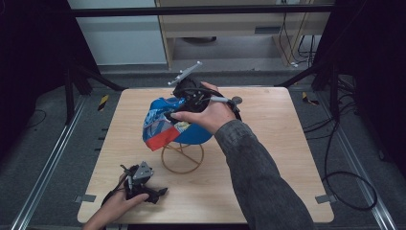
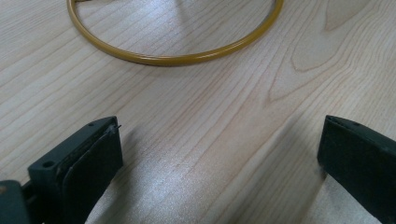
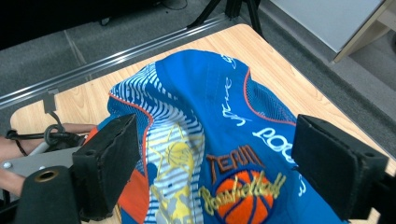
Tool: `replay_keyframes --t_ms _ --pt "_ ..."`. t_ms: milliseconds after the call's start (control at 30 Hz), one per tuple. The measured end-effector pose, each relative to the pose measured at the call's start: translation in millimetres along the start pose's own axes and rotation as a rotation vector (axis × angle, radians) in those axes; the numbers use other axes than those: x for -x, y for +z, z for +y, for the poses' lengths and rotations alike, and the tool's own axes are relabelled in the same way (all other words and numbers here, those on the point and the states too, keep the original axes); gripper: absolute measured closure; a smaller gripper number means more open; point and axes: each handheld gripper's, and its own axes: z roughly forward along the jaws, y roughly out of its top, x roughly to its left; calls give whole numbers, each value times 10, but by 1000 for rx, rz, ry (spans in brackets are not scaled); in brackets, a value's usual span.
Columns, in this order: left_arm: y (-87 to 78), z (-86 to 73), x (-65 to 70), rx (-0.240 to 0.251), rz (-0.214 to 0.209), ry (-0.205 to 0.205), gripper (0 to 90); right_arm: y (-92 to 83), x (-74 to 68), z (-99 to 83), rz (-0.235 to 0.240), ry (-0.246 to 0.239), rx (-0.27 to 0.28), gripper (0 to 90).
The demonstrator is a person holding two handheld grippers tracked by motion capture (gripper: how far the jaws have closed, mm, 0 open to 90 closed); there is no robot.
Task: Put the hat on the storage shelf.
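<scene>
A blue cap [image 1: 167, 125] with white stripes, a red patch and a basketball print sits on a gold wire stand [image 1: 183, 155] in the middle of the wooden table [image 1: 273, 143]. My right gripper [image 1: 181, 108] hangs over the top of the cap, held by a hand in a grey sleeve. In the right gripper view its jaws stand wide apart on either side of the cap [image 3: 219, 116], with neither pad pressing on the cloth. My left gripper [image 1: 158, 193] rests low at the table's front left. It stands open [image 2: 219, 158] over bare wood, facing the stand's base ring [image 2: 177, 58].
Black frame legs [image 1: 76, 81] stand behind the table's back corners. Cables [image 1: 344, 182] lie on the floor at the right, and metal rails [image 1: 45, 172] run along both sides. Grey tape tabs [image 1: 325, 198] mark the front corners.
</scene>
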Motion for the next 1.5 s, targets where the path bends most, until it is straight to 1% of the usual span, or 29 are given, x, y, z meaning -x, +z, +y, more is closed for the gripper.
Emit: replay_keyframes --t_ms 33,67,200,267,300,333,367,400,800,967,1000,1033,1067,1133,1200,1267,1333,1400,1467,1500 --pt "0 0 0 0 0 0 0 0 0 0 0 0 0 143" --pt "0 0 0 0 1 0 0 -12 6 -31 -4 2 -4 121" --pt "-1 0 0 1 3 1 0 -44 15 -71 -11 4 6 100" --pt "-1 0 0 1 3 1 0 -99 34 -115 -15 11 14 83" --pt "-1 0 0 1 3 1 0 -99 34 -115 -15 11 14 83" --pt "-1 0 0 1 3 1 0 -137 40 -141 -19 4 19 73" --pt "-1 0 0 1 3 1 0 -137 40 -141 -19 4 19 73" --pt "-1 0 -1 0 3 1 0 -180 55 -166 -21 14 31 70" --pt "-2 0 -1 -1 1 3 0 -326 142 -317 -39 26 55 62" --pt "-2 0 -1 -1 2 3 0 -399 181 -390 -51 34 73 59" --pt "-2 1 -1 -1 2 3 0 -424 201 -439 -66 48 80 52" --pt "0 2 0 -1 1 0 0 -424 201 -439 -66 48 80 52" --pt "4 5 2 0 2 -2 0 -441 221 -496 -78 69 91 44" --pt "6 8 1 -1 4 1 0 -457 241 -543 -84 79 95 45" --pt "6 8 1 -1 4 1 0 -464 245 -556 -87 80 98 45" --pt "6 8 1 -1 4 1 0 -529 250 -610 -88 81 100 46" --pt "6 8 1 -1 4 1 0 -546 253 -622 -90 82 103 46" --pt "6 8 2 -1 4 1 0 -604 275 -679 -109 96 107 53" --pt "4 6 3 -1 4 1 0 -627 287 -700 -112 98 105 54" --pt "5 5 5 0 3 -1 0 -673 309 -745 -127 96 100 70"
